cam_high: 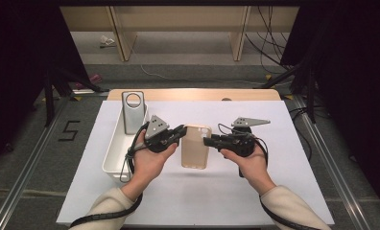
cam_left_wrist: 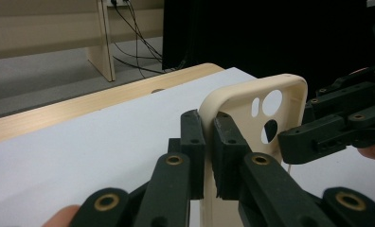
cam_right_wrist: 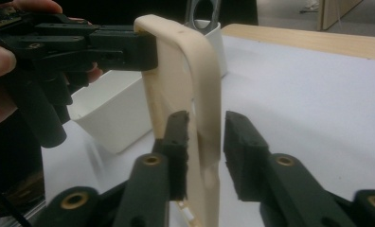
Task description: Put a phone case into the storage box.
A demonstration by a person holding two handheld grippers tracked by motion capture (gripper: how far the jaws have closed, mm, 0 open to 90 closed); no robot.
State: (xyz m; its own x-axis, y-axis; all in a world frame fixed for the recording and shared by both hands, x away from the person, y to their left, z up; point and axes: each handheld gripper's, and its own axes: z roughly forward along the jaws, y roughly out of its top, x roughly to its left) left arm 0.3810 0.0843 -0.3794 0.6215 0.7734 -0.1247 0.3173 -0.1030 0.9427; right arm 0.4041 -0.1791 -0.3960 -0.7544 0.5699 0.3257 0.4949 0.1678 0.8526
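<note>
A fixed camera looks forward and down over the white-topped table (cam_high: 202,201). Two more ride the hand-held grippers, facing each other at close range; all three share the beige rubbery phone case (cam_high: 196,146) (cam_left_wrist: 252,101) (cam_right_wrist: 185,80) mid-table.

Two phone cases are in sight: one beige phone case (cam_high: 195,146) and one grey phone case (cam_high: 132,111). The beige phone case has three cutouts near one end, two round and one a narrow slot. The grey phone case has one large round cutout. There is one white bin (cam_high: 118,143), long and open-topped. There is one surface (cam_high: 188,191), covered by one white sheet. Two hand-held grippers are present, a left gripper (cam_high: 182,130) and a right gripper (cam_high: 207,141), each with two black fingers, one trailing cable and one grey three-cornered plate. Two hands are present, each in one cream sleeve.
</note>
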